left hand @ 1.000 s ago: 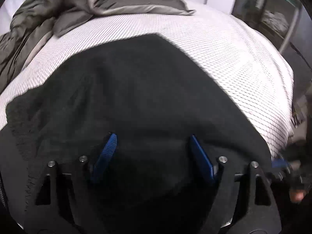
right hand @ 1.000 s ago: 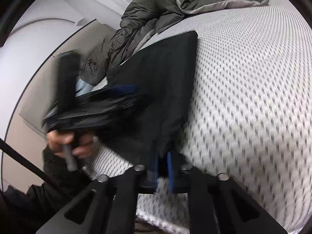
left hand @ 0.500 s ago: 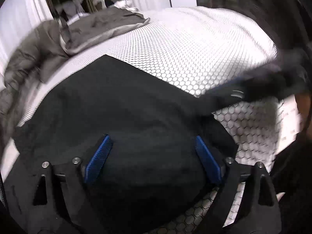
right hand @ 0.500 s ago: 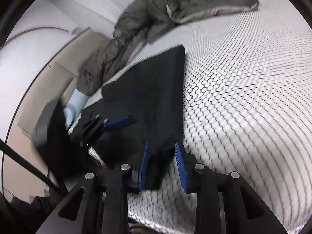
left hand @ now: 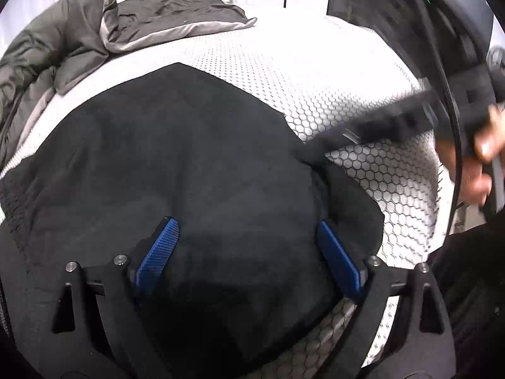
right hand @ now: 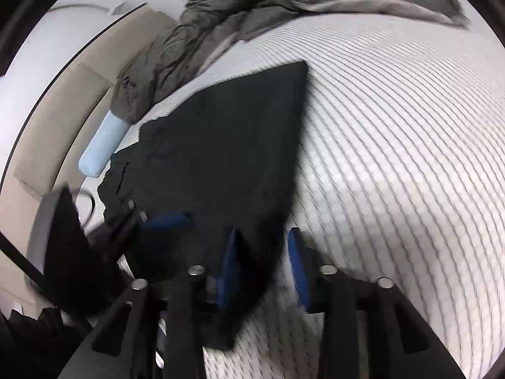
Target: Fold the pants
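While both just widening, left claw (left hand: 246, 249) and right claw (right hand: 263, 268) apart over black pants (left hand: 176, 170).

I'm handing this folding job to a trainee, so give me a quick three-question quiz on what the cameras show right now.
1. True or false: the pants are black.
2. Which lies at the far end of the bed? A) grey blanket B) red towel C) cardboard box
3. Is the right gripper clamped on the fabric?

Key: 1. True. 2. A, the grey blanket. 3. No; its jaws have just been opening, with the pants' edge between them, and the left gripper is open too.
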